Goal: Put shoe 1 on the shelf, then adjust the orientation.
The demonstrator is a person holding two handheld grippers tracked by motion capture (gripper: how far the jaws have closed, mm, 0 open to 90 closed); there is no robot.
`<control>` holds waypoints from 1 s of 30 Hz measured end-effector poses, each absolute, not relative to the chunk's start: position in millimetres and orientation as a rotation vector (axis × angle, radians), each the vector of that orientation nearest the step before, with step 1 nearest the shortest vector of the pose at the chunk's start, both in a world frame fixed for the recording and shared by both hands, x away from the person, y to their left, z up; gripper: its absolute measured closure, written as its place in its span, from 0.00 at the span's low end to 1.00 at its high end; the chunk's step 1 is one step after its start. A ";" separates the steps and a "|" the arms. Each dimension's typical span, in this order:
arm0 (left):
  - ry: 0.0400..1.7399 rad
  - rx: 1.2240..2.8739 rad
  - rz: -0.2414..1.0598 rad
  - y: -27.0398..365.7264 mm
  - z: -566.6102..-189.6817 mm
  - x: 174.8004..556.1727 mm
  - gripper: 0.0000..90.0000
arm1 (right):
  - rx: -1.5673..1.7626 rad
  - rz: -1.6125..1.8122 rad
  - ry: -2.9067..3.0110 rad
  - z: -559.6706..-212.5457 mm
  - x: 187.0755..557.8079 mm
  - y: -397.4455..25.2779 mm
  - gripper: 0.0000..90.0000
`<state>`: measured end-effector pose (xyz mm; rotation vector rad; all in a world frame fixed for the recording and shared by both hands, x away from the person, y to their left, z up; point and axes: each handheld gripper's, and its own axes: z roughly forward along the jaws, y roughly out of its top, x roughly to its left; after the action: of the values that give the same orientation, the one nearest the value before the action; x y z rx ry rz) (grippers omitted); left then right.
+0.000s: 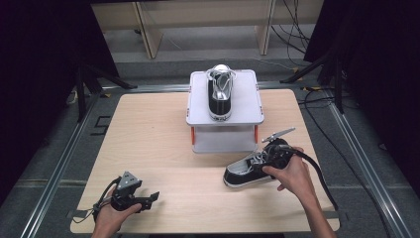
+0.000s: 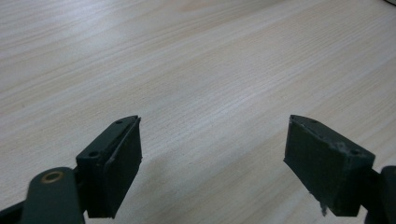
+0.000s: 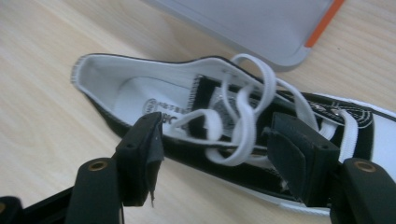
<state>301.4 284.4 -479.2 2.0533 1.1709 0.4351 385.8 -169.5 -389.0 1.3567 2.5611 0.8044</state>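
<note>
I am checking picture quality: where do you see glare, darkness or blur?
High view: glare on the shoe on the stand, dark surroundings. Left gripper view: a pale sheen on the table. Right gripper view: the near fingers look soft, the sneaker fairly sharp.

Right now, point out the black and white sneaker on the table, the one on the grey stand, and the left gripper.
black and white sneaker (image 1: 242, 173), high view, side wall.
sneaker on grey stand (image 1: 220, 101), high view, heel.
left gripper (image 1: 154, 197), high view, between fingertips.
</note>
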 end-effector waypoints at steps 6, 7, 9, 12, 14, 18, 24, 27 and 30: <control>1.158 2.064 0.438 284.8 -479.3 302.0 0.20 | 1.375 0.772 2.557 -394.9 390.9 -166.3 0.39; 1.170 2.060 0.432 284.4 -479.6 301.4 0.20 | 1.383 0.776 2.550 -396.2 391.5 -164.5 0.39; 1.172 2.061 0.435 285.1 -479.2 301.0 0.20 | 1.376 0.766 2.548 -397.0 392.7 -162.4 0.38; 1.158 2.069 0.440 285.7 -479.0 301.5 0.20 | 1.391 0.768 2.539 -397.5 392.8 -159.7 0.39; 1.167 2.068 0.431 285.2 -478.7 300.5 0.21 | 1.393 0.749 2.545 -400.0 393.2 -156.1 0.38; 1.170 2.053 0.436 285.1 -478.2 300.1 0.20 | 1.351 0.697 2.553 -405.9 394.7 -151.4 0.37; 1.149 2.076 0.430 286.1 -477.2 300.1 0.21 | 1.352 0.711 2.559 -404.6 389.2 -154.6 0.39; 1.140 2.100 0.433 288.2 -476.6 300.4 0.21 | 1.343 0.666 2.572 -404.2 383.2 -154.1 0.45; 1.149 2.082 0.443 287.3 -477.2 300.8 0.20 | 1.281 0.644 2.574 -405.2 382.0 -155.5 0.53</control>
<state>300.8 287.3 -477.2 2.0825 1.1490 0.4431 382.0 -155.5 -405.2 1.2807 2.5745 0.6442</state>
